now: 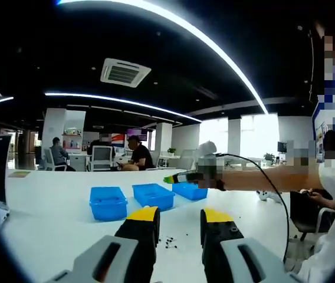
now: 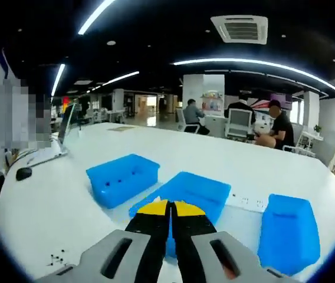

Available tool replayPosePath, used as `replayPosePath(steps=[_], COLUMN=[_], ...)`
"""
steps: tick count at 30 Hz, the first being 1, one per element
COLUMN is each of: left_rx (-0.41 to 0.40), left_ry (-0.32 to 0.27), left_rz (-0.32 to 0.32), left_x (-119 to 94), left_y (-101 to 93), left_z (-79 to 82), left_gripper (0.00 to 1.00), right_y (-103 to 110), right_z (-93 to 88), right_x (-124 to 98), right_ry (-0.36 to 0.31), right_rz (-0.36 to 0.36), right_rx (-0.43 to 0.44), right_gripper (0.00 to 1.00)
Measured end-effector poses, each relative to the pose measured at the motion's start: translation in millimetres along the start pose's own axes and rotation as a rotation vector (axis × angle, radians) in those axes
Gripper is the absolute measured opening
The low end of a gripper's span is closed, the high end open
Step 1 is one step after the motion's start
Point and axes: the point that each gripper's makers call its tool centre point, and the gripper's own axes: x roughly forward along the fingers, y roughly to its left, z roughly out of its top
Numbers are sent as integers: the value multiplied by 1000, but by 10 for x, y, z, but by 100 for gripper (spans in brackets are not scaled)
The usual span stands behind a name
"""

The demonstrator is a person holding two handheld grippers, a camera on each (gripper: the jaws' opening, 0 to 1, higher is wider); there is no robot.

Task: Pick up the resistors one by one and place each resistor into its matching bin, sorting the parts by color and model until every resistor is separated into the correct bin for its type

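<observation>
Left gripper view: the left gripper stands with its jaws wide apart and nothing between them, low over the white table. A scatter of small dark resistors lies on the table just ahead of the jaws, so a pile is left to sort. Three blue bins sit in a row beyond. The right gripper reaches in from the right, above the far bin.

Right gripper view: the right gripper has its jaws pressed together over the middle bin; whether a resistor is pinched between the tips cannot be told. The left-hand bin shows a few dark specks inside, judged to be parts already sorted. More resistors lie loose at lower left. Judgement: sorting is under way and far from finished.
</observation>
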Motion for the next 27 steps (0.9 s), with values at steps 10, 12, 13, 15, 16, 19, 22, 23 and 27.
replayPosePath(steps=[10,12,13,15,16,19,22,23,27], left_rx=[-4,-4,-5,-6,-6,-6,-3,-3,0], left_ry=[-2,-2,-3,-3,-2,-1,-3,-3,-4], left_rz=[5,5,6,7,7,5,4,4,6], left_x=[-4,-4,-5,-6,-4,-1,-1,-2,-5], left_y=[31,34,38,45,47,39,31,28,25], left_z=[-5,-7,-6,-6,-8,-11,-4,-1,5], left_gripper=[29,29,29,29,29,29,29,29,29], right_y=[-119,-103,-106,-96,-85,-11,121,159,428], right_z=[-4,12,26,63,88,158,186,198,142], right_x=[238,195,172,92,41,-153,-406,-495,-902], right_ry=[0,-2,-4,-20,-32,-69,-99,-116,-126], right_rz=[-25,-26,-27,-21,-18,10,53,62,150], right_rx=[57,41,36,43,47,51,22,11,-22], right_gripper=[35,32,31,31,31,31,31,31,31])
